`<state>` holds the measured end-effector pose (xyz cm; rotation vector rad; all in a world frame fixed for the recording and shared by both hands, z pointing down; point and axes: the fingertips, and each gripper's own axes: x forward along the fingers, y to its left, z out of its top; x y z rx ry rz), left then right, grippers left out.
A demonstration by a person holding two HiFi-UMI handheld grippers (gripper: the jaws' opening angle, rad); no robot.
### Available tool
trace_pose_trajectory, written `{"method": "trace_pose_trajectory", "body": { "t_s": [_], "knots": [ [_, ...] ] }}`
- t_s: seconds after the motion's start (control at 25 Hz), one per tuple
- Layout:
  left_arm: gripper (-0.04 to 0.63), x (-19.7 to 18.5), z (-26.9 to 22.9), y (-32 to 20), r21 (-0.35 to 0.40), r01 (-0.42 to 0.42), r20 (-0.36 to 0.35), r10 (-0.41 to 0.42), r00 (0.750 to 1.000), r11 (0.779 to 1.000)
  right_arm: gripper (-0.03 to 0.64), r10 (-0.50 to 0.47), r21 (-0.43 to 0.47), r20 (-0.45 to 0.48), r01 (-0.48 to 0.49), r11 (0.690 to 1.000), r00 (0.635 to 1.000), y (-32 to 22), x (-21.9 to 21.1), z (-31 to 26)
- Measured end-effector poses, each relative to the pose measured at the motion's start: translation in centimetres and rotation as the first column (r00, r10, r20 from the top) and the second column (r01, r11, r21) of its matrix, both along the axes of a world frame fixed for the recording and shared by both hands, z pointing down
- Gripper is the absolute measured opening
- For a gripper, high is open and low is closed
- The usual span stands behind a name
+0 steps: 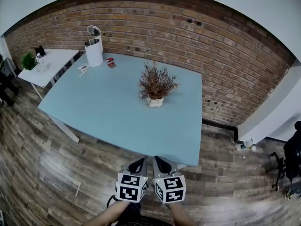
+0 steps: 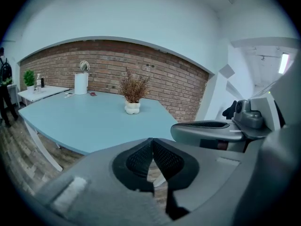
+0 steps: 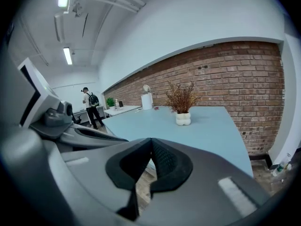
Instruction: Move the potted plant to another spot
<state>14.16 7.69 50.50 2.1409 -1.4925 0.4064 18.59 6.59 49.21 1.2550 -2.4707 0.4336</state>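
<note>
Left hand-held gripper [image 1: 138, 165] and right hand-held gripper [image 1: 162, 164] sit clenched, empty, off the counter [image 1: 94, 112] edge. Potted plant [image 1: 155, 91] stands on it at 12 o'clock, well apart. Open jaws first; clamp the white pot [image 1: 155, 102], not the twigs [image 1: 157, 80]; keep upright.

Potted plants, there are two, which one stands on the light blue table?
The dry brown-twigged plant in the lumpy white pot; the leafy green plant sits on the white side table.
</note>
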Motion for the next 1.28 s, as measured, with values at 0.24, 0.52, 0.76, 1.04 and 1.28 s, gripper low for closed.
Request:
{"method": "trace_pose_trajectory", "body": {
  "t_s": [0.24,0.52,0.76,1.04,1.28],
  "knots": [
    [0.002,-2.2,-0.3,-3.3,0.002,-0.024,-0.019,0.024,1.0,1.0,0.006,0.036,-0.01,-0.033,-0.036,0.999,0.999,-3.3,-2.0,0.0],
    [0.002,-3.7,-0.8,-6.2,0.019,-0.063,-0.037,0.064,0.997,0.998,0.006,0.088,0.028,-0.084,-0.086,0.996,0.993,-6.5,-3.5,-0.8],
    [0.002,-4.4,-0.9,-8.0,0.025,-0.093,-0.049,0.094,0.994,0.995,0.006,0.142,0.039,-0.111,-0.138,0.99,0.984,-8.1,-3.7,-1.1],
    [0.002,-4.3,-1.3,-9.2,0.037,-0.13,-0.049,0.132,0.99,0.991,0.02,0.183,0.053,-0.124,-0.178,0.983,0.975,-9.4,-3.3,-1.5],
    [0.001,-4.6,-0.9,-9.8,0.032,-0.137,-0.039,0.138,0.99,0.99,0.02,0.203,0.049,-0.113,-0.198,0.979,0.973,-10.2,-2.8,-1.1]
  ]
}}
